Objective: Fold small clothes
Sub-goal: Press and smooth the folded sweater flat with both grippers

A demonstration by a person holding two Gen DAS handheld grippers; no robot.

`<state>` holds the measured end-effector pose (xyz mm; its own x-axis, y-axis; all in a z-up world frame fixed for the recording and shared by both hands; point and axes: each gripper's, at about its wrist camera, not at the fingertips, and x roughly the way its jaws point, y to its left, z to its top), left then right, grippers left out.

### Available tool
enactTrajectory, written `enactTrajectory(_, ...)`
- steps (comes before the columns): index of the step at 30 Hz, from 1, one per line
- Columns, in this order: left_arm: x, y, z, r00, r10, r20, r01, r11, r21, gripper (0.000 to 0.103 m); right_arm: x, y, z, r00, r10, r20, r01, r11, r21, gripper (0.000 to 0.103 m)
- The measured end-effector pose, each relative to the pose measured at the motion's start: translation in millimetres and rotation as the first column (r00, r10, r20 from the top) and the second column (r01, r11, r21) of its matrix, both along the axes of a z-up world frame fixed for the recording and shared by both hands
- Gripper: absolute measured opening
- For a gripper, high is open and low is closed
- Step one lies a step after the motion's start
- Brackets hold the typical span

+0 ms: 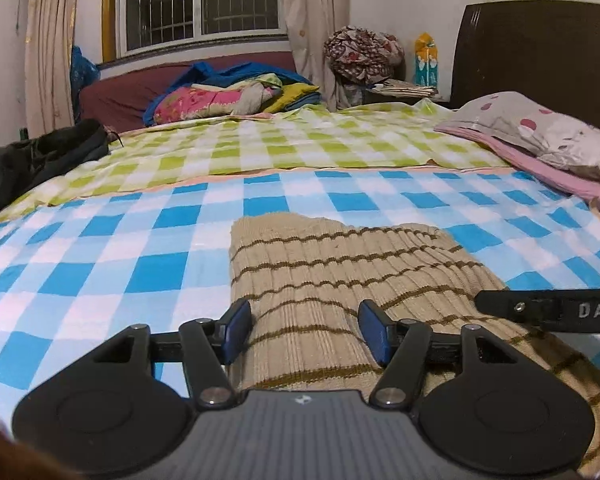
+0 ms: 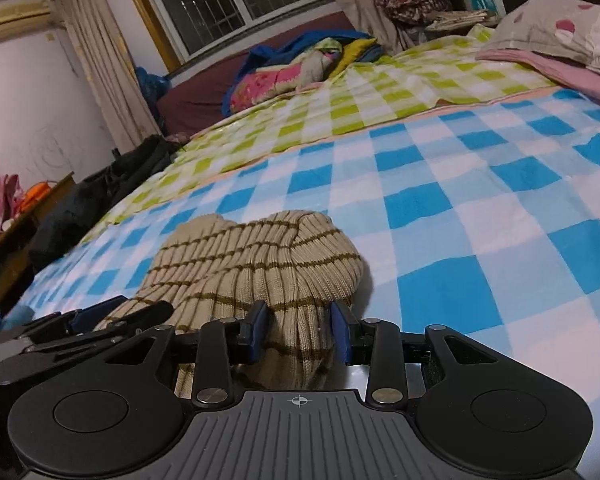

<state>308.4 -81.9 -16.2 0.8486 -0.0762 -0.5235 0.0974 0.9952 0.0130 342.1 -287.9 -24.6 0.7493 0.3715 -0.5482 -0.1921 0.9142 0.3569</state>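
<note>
A small beige ribbed knit garment with thin brown stripes lies on the blue-and-white checked bed sheet. My left gripper is open, its blue pads either side of the garment's near edge. In the right wrist view the garment looks bunched and partly folded over. My right gripper is open with a fold of the garment between its pads, which stand apart from the cloth. The right gripper's finger shows at the right of the left wrist view; the left gripper shows at the left of the right wrist view.
A green checked sheet covers the far half of the bed. A pillow on pink cloth lies at the right, a pile of colourful bedding at the far side, dark clothing at the left edge. The headboard stands behind the pillow.
</note>
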Motion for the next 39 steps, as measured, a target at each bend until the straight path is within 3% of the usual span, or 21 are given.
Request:
enactTrajectory(5, -5.4, 0.0, 11.4, 1.000, 0.014, -0.008, -0.013, 1.000, 0.017, 0.069, -5.4, -0.9, 6.8, 1.000, -0.024, -0.009, 0.024, 1.000, 0.005, 0.037)
enactTrajectory(10, -34.0, 11.5, 30.1, 1.000, 0.007, 0.027, -0.007, 1.000, 0.005, 0.069, -22.3, 4.0, 24.5, 0.999, 0.001, 0.053, -0.001, 1.000, -0.010, 0.038)
enactTrajectory(18, -33.3, 20.8, 14.5, 0.999, 0.026, -0.046, -0.027, 0.999, -0.021, 0.071, -21.2, 15.2, 10.6, 1.000, 0.026, -0.001, -0.026, 0.997, -0.066, 0.046)
enactTrajectory(22, -37.3, 14.5, 13.2, 1.000, 0.015, -0.022, -0.014, 0.999, 0.032, 0.071, -19.2, 11.7, 10.0, 1.000, 0.020, -0.015, -0.020, 0.999, -0.050, 0.048)
enactTrajectory(35, -64.4, 30.1, 29.6, 0.997, 0.053, -0.062, -0.056, 0.997, -0.051, 0.071, -44.6, 15.6, 25.7, 0.999, 0.030, 0.019, -0.028, 0.993, -0.117, 0.052)
enactTrajectory(39, -69.9, 28.1, 26.0, 0.995, 0.056, -0.078, -0.057, 0.998, -0.018, 0.071, -46.5, 14.9, 25.7, 0.999, 0.032, 0.015, -0.030, 0.991, -0.128, 0.053)
